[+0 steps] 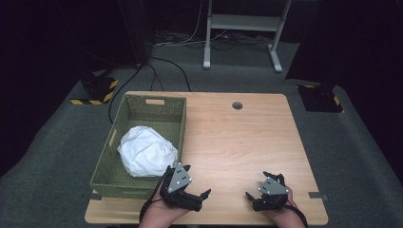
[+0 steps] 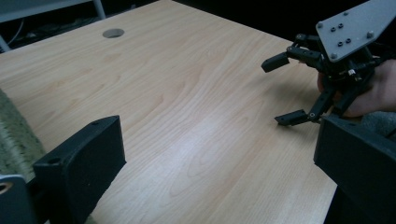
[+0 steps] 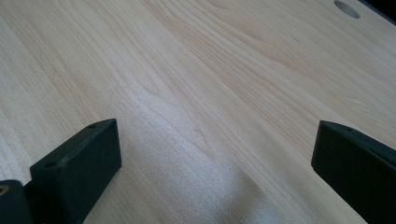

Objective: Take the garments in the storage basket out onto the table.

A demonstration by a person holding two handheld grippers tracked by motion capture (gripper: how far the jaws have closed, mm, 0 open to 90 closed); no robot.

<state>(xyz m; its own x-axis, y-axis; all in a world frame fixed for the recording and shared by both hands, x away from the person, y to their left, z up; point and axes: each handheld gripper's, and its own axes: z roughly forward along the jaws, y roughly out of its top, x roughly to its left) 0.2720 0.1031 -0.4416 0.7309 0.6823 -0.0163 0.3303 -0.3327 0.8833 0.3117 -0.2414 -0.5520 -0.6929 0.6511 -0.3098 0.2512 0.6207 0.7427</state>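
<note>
My left gripper (image 1: 196, 180) rests low over the front of the wooden table (image 1: 237, 137), just right of a green woven basket (image 1: 142, 102), and stands open with nothing between its jaws. My right gripper (image 1: 257, 184) sits near the front right, also open and holding nothing. A crumpled white cloth (image 1: 146, 151) lies inside the basket. In the left gripper view, bare wood lies between my own wide-apart jaws (image 2: 219, 154), and the right gripper (image 2: 280, 91) appears farther off in a hand. The right gripper view has its spread jaws (image 3: 215, 154) over bare wood.
A round cable hole (image 1: 237, 105) is near the table's far edge. The basket's wall (image 2: 9, 135) touches the left gripper view's left edge. Beyond the table is grey carpet with cables and a white desk frame (image 1: 242, 28).
</note>
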